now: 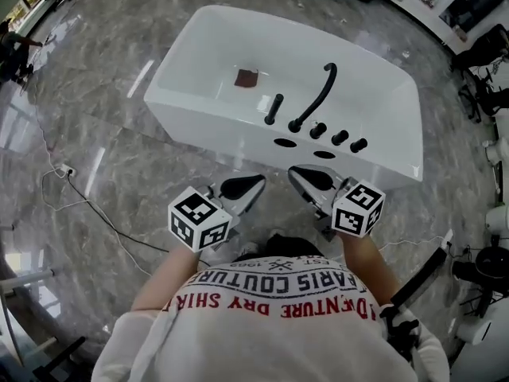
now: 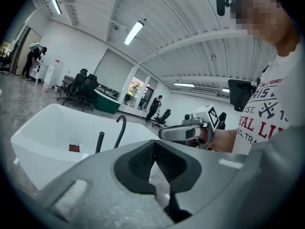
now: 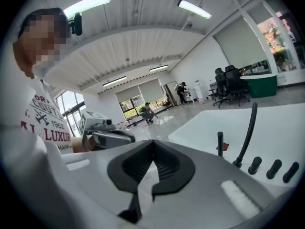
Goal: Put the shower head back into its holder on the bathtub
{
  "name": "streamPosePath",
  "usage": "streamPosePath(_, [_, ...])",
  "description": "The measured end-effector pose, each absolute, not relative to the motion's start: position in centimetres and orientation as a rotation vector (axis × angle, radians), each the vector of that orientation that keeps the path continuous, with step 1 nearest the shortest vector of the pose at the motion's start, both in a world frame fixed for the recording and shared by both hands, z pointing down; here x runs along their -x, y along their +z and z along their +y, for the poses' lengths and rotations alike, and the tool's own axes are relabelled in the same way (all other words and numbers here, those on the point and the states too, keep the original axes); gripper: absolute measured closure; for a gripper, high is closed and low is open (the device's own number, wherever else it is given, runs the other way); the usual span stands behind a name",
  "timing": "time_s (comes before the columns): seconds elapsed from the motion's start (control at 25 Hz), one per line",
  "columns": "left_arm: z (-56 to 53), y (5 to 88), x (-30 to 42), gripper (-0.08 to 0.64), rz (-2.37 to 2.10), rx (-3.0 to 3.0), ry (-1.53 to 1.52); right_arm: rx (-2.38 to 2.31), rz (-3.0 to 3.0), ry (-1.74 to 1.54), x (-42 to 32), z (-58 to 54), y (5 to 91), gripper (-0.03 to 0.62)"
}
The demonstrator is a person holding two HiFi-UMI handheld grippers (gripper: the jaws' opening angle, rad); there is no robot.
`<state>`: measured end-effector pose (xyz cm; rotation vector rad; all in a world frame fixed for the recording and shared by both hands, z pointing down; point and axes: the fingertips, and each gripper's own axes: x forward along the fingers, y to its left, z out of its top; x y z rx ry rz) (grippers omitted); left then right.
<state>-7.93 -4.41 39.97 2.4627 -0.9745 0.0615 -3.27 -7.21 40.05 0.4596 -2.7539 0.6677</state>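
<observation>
Shower head (image 1: 273, 108) stands upright on the bathtub (image 1: 199, 130) rim — beside the faucet (image 1: 321, 95).

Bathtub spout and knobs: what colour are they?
Black spout and knobs on the white bathtub; head view shows it best.

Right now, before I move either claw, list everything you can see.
Bathtub: one, white, middle of the floor.
Spout: one, black, curved, on the near rim.
Shower head: one, black, upright on the rim left of the spout.
Knobs: three, black, on the rim right of the spout.
Square patch: one, brown, on the tub bottom.
Cable: one, dark, on the floor at left.
Office chairs: several, black, far background.
Left claw: one, grey with black pads, shut, empty, short of the tub.
Right claw: one, same colours, shut, empty.
</observation>
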Motion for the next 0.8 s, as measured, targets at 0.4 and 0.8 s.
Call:
streamPosePath(0.4, [2.3,36.8,3.2,0.56,-0.881,-2.54,0.074,-0.41,-2.721,0.545,0.0,2.9,37.7,0.588])
streamPosePath(0.8, [15.9,35.5,-3.9,0.56,-0.857,-2.614,0.128,-0.487,-2.777,0.484,-6.1,16.1,37.3,0.588])
